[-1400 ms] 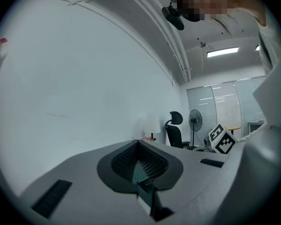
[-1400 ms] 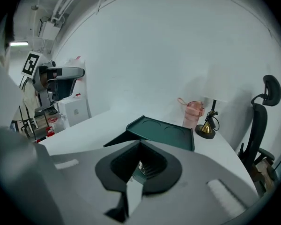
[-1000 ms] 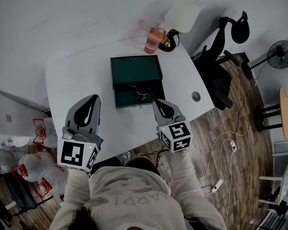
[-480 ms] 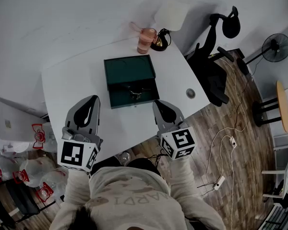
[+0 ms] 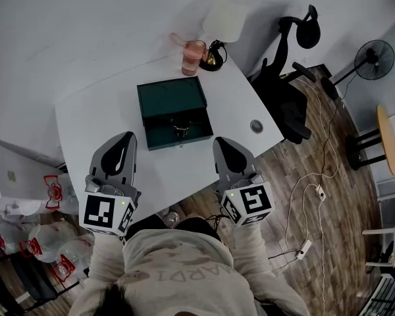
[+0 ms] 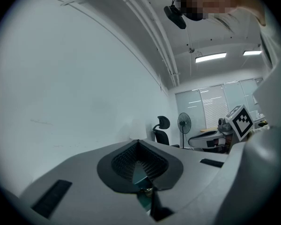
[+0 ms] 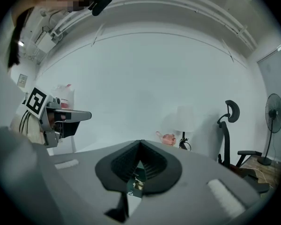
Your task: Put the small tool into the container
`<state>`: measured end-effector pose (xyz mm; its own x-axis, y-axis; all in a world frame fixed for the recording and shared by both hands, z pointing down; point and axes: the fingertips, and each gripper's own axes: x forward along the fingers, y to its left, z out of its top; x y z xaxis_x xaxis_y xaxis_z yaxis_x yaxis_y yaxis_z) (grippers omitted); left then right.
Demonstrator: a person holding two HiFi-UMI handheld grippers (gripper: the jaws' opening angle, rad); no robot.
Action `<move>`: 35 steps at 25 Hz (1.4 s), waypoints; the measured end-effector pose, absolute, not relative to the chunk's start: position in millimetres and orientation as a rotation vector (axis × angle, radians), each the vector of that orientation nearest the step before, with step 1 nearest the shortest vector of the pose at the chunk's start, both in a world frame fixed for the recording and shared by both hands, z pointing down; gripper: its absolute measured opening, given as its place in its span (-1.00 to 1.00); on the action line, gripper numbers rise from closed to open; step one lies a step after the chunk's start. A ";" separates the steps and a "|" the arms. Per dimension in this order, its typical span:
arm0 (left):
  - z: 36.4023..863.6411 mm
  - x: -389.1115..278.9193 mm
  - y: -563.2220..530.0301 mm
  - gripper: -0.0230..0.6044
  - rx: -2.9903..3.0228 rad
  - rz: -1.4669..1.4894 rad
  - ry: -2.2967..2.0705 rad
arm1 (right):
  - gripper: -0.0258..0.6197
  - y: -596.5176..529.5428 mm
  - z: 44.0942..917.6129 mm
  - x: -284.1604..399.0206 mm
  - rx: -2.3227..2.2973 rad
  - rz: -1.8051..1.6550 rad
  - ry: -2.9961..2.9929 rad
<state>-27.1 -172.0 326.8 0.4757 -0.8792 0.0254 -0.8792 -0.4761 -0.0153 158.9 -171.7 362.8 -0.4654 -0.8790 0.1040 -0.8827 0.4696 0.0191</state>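
A dark green container (image 5: 170,98) lies open on the white table (image 5: 105,114), its lid flat at the back and its tray in front. A small metallic tool (image 5: 179,130) lies inside the tray. My left gripper (image 5: 126,135) is shut and empty near the table's front edge, to the left of the container. Just in front of the tray's right corner, my right gripper (image 5: 221,141) is also shut and empty. A strip of the green container (image 7: 137,183) with the tool shows through the jaws' gap in the right gripper view. The left gripper (image 6: 138,142) points along the table.
A pink cup (image 5: 192,57) and a lamp (image 5: 222,22) stand at the table's back edge. A cable hole (image 5: 255,125) sits near the right edge. A black office chair (image 5: 286,91), a fan (image 5: 374,50) and floor cables (image 5: 309,196) lie to the right. Bags (image 5: 52,183) crowd the left floor.
The head view has shifted, so the container sits further left and up in the frame. My right gripper has drawn back slightly toward me. Both grippers stay shut.
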 end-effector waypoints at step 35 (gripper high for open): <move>309.0 -15.0 -142.0 -0.91 -2.674 -0.030 1.565 | -0.89 -129.1 318.2 169.0 1.669 -0.022 -2.677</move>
<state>-15.0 -142.0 309.0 0.4898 -0.8718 -0.0047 -0.8710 -0.4890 -0.0469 169.0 -129.1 318.2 -0.4403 -0.8977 -0.0182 -0.8978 0.4403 0.0052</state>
